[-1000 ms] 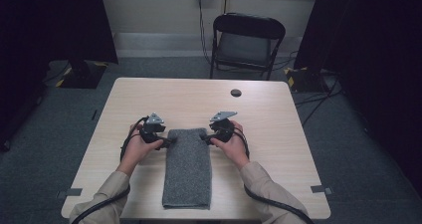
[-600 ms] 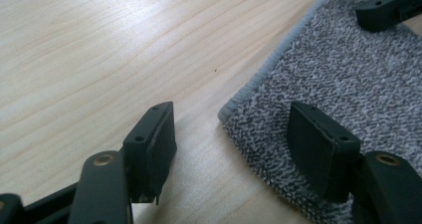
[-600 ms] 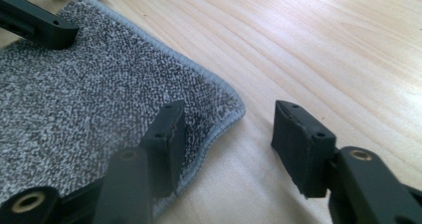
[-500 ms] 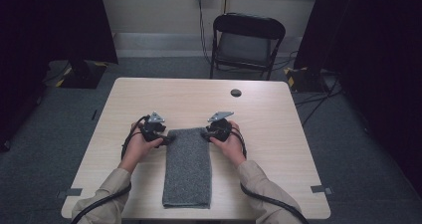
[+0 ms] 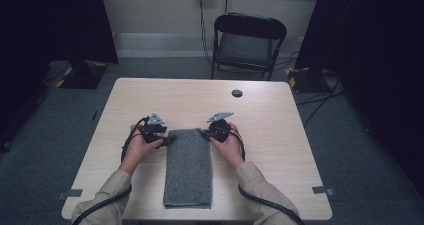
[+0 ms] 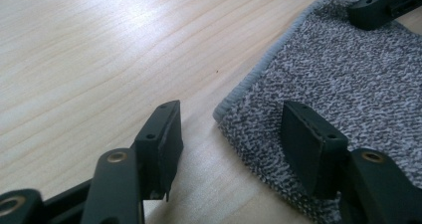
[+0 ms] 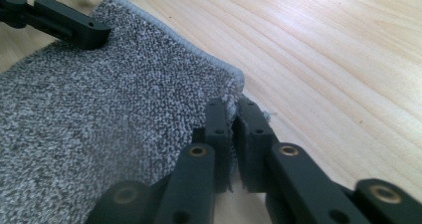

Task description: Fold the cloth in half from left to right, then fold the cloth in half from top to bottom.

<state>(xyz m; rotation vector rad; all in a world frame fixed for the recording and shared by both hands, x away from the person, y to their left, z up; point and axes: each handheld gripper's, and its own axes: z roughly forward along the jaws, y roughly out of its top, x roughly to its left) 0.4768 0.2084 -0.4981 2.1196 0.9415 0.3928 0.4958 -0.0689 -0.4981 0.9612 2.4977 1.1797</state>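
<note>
A grey folded towel [image 5: 188, 170] lies lengthwise on the wooden table [image 5: 280, 135], with a gripper at each far corner. My left gripper [image 6: 231, 112] is open and has just been closing. It straddles the towel's [image 6: 338, 69] far left corner, one jaw on the bare wood, the other over the pile, neither pressing. My right gripper [image 7: 231, 104] has just been closing and is shut on the towel's [image 7: 99, 99] far right corner, the hemmed edge pinched between its pads. In the high view the left gripper [image 5: 167, 139] and right gripper [image 5: 205, 133] face each other.
A small black round thing [image 5: 237, 93] sits on the table toward its far edge. A black folding chair [image 5: 247, 40] stands behind the table. Dark curtains hang at both sides, and cables run over the grey floor.
The right gripper has edged slightly left onto the towel's corner. The left hand and the towel have stayed where they were.
</note>
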